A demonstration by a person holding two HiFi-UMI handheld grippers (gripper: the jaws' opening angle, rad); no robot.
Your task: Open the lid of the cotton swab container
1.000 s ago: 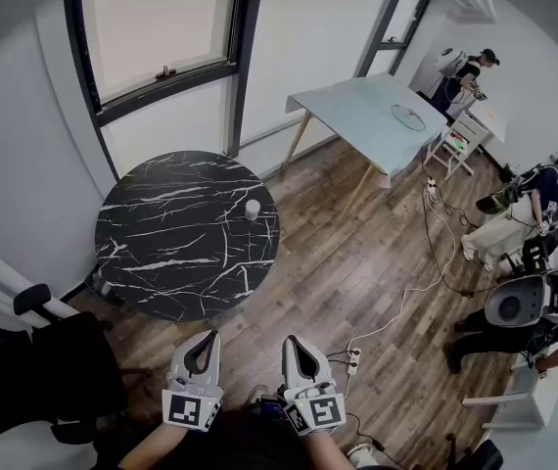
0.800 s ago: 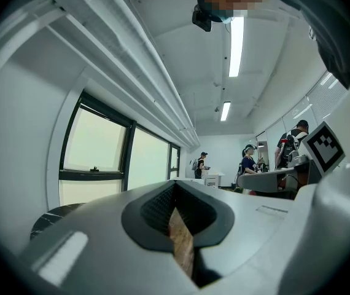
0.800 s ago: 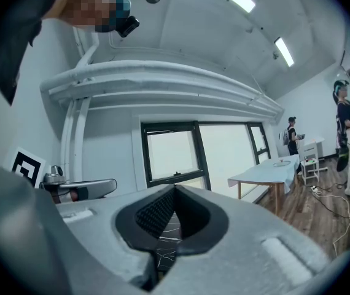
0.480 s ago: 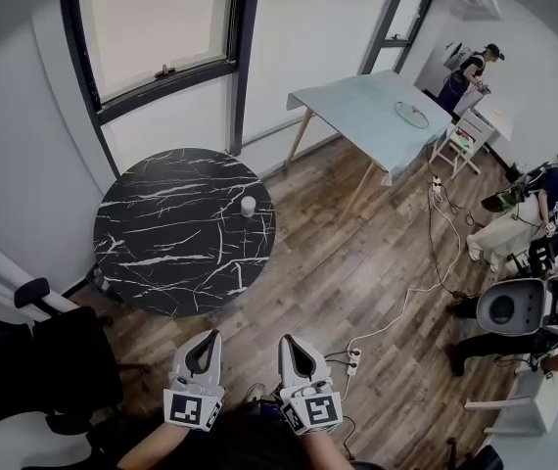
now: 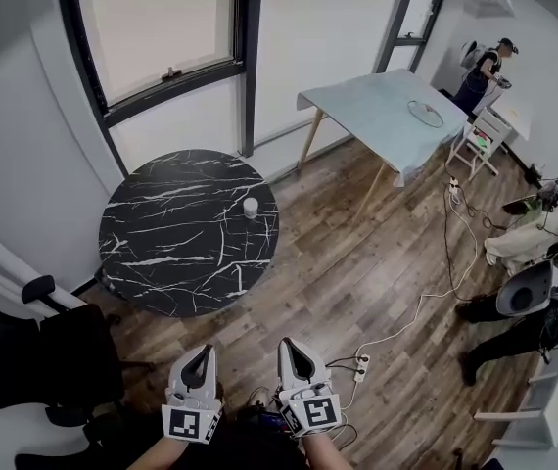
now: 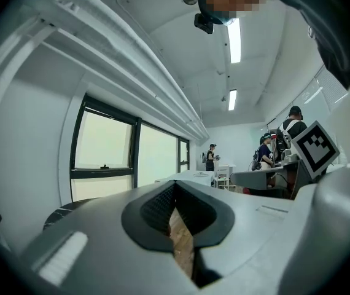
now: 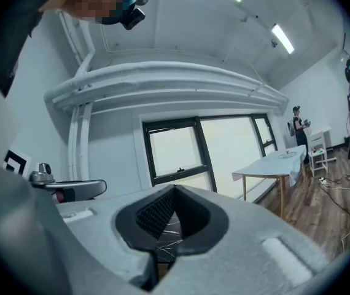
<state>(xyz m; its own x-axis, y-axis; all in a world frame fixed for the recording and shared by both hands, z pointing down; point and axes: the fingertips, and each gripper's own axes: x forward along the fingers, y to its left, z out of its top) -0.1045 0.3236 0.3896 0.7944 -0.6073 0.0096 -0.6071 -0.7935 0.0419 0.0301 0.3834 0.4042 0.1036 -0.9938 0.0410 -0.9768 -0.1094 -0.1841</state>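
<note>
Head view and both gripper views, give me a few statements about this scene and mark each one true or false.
1. The small white container stands on the round black marble table. True.
2. The left gripper is gripping the container. False: its jaws are shut on nothing, and it is held well short of the table.
3. The right gripper has its jaws shut with nothing between them. True.
4. A power strip lies on the marble table. False: it lies on the wooden floor, to the right of the grippers.
</note>
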